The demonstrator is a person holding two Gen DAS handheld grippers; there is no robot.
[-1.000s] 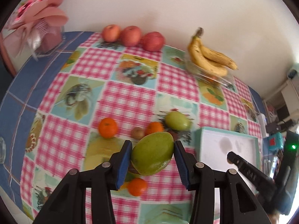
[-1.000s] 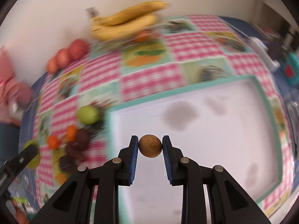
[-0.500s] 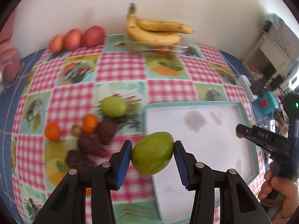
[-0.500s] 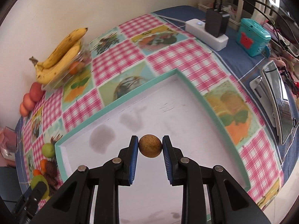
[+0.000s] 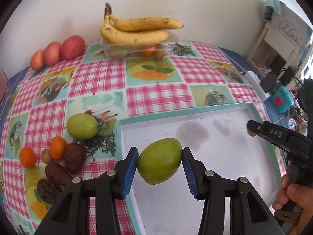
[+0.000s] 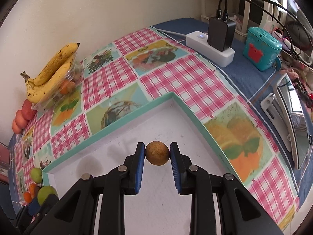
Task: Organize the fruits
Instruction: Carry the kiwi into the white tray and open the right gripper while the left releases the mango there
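Note:
My left gripper [image 5: 160,161] is shut on a green mango [image 5: 159,160], held above the near-left part of the white tray with a teal rim [image 5: 215,106]. My right gripper [image 6: 157,152] is shut on a small round brown fruit [image 6: 157,152] over the tray's [image 6: 121,124] far right part; it also shows in the left wrist view as a black gripper [image 5: 252,129] at right. Left of the tray lie a green apple [image 5: 82,126], two small oranges [image 5: 57,150], a small tan fruit and dark wrinkled fruits [image 5: 74,157].
Bananas [image 5: 137,29] rest on a clear box of fruit at the back wall, with three red apples [image 5: 58,51] to their left. A white power strip with a black charger [image 6: 215,41], a teal box [image 6: 261,48] and a tablet [image 6: 289,117] lie right of the tray.
Both grippers have carried their fruits rightward over the tray. The left one moved from above the loose fruit pile; the right one swung toward the tray's far right corner.

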